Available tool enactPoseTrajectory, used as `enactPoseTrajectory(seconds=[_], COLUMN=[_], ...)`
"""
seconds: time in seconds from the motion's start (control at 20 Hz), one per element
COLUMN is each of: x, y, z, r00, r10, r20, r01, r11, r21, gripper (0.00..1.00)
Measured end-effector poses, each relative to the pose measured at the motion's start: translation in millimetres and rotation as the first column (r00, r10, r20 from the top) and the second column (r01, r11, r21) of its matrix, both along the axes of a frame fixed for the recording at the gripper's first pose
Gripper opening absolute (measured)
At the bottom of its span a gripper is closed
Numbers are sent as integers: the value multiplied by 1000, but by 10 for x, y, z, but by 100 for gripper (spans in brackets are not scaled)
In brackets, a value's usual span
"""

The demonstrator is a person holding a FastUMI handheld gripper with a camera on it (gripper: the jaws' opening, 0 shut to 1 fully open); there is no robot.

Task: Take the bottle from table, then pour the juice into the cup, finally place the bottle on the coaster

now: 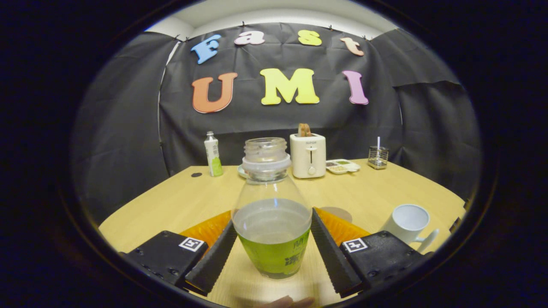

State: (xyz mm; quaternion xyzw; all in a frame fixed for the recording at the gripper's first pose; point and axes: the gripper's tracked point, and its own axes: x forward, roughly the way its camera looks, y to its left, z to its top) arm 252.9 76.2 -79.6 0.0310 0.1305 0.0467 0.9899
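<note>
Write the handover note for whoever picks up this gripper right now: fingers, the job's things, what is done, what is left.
Gripper: its fingers press on either side of the open bottle, which stands upright between them; whether it is lifted off the table cannot be told.
Bottle: cap off, part full of pale juice.
Cup: white, on the table beyond the right finger, upright; its inside looks empty.
Coaster: a round disc just beyond the right finger, partly hidden, nothing on it.
Done: bottle gripped.
Left: pour into the cup, then set the bottle on the coaster.
</note>
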Motion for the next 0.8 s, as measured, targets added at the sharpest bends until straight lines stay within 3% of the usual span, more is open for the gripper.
enactPoseTrajectory(seconds=[0.15, 0.4, 0.55, 0.8], x=[-74, -182, -257, -408], y=[-70, -102, -282, -389], z=[131, 150, 139, 332], r00=[999, 999, 997, 998], r10=[-30, -30, -72, -55], r20=[45, 34, -3, 0], r01=[30, 29, 72, 54], r11=[999, 999, 997, 982], r21=[-14, 42, 26, 181], gripper=[83, 83, 82, 82])
